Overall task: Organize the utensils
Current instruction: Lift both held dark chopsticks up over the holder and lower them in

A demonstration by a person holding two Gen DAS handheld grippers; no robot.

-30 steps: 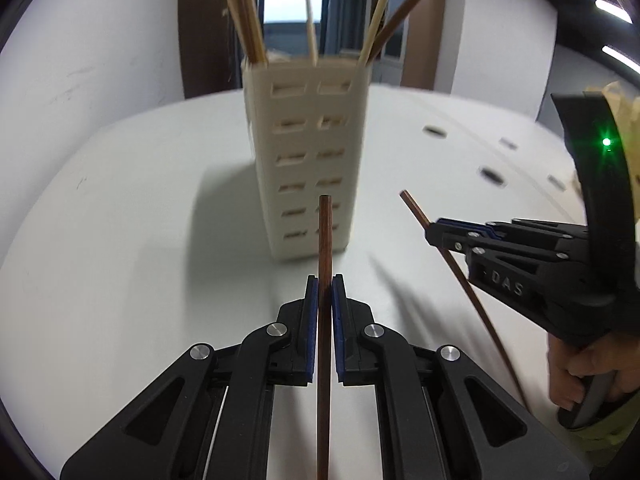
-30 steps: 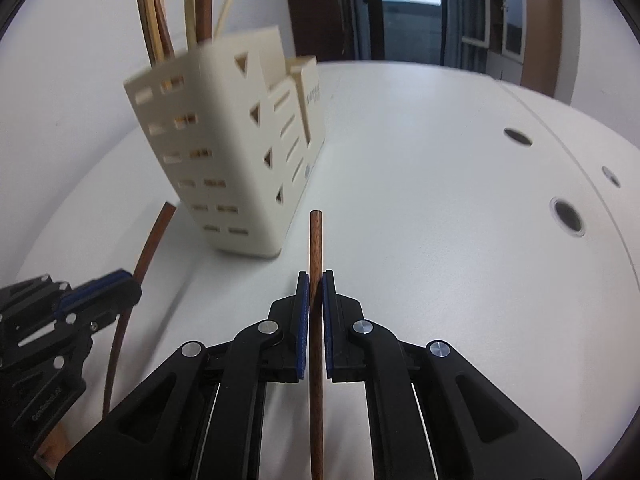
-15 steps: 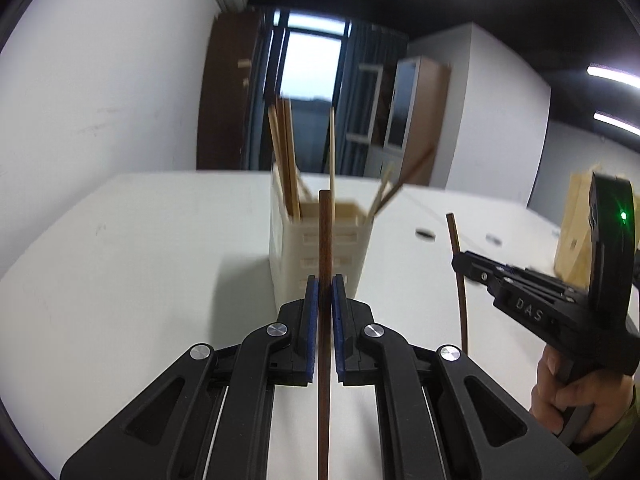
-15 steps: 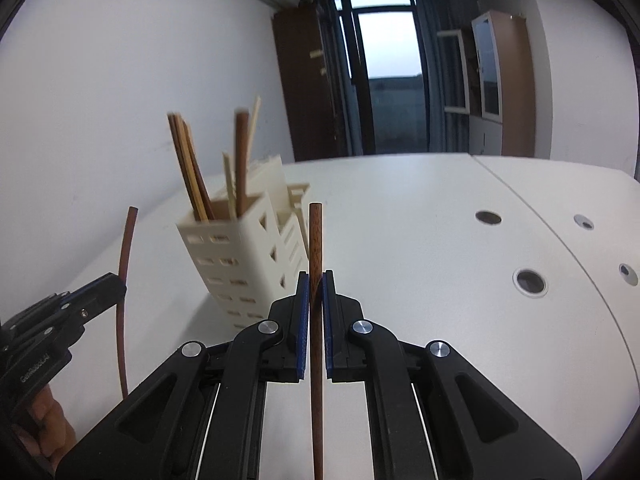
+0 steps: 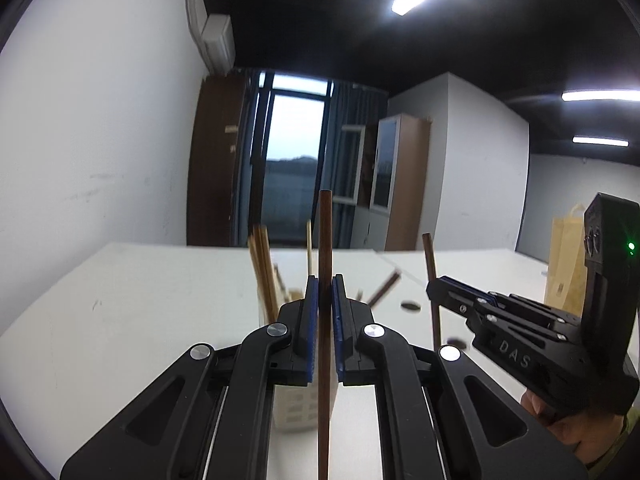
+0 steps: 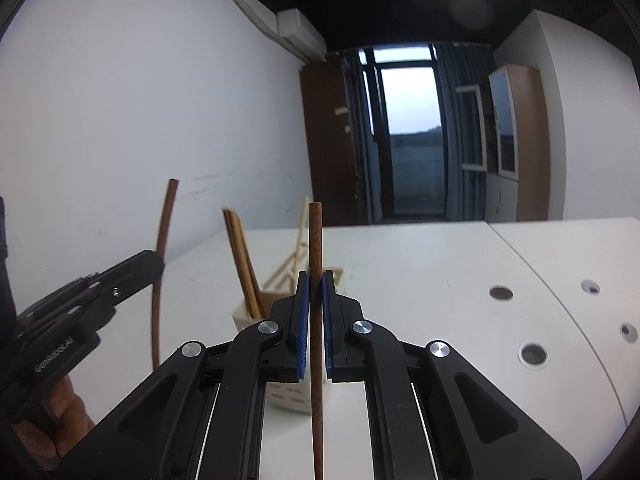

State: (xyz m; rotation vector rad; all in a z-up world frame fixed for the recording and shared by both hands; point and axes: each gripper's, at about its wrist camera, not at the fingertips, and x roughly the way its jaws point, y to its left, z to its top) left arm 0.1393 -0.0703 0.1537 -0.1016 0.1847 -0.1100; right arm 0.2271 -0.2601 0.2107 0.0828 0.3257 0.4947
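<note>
My left gripper (image 5: 324,280) is shut on a dark brown chopstick (image 5: 325,236) that stands upright between its blue pads. My right gripper (image 6: 315,278) is shut on a second dark brown chopstick (image 6: 316,236), also upright. A cream slotted utensil holder (image 6: 245,314) stands on the white table (image 6: 420,264) behind and below both grippers, largely hidden by them. It holds several wooden chopsticks (image 5: 262,268). The right gripper shows in the left wrist view (image 5: 434,290), and the left gripper in the right wrist view (image 6: 158,266), each holding its chopstick.
The table has round cable holes (image 6: 501,293) on its right side. A brown paper bag (image 5: 566,264) stands at the far right. A white wall runs along the table's left; a window and cabinets are at the back.
Both grippers have risen and tilted up with their chopsticks. The holder has dropped from mid-view to low behind the fingers, and the room's ceiling now shows.
</note>
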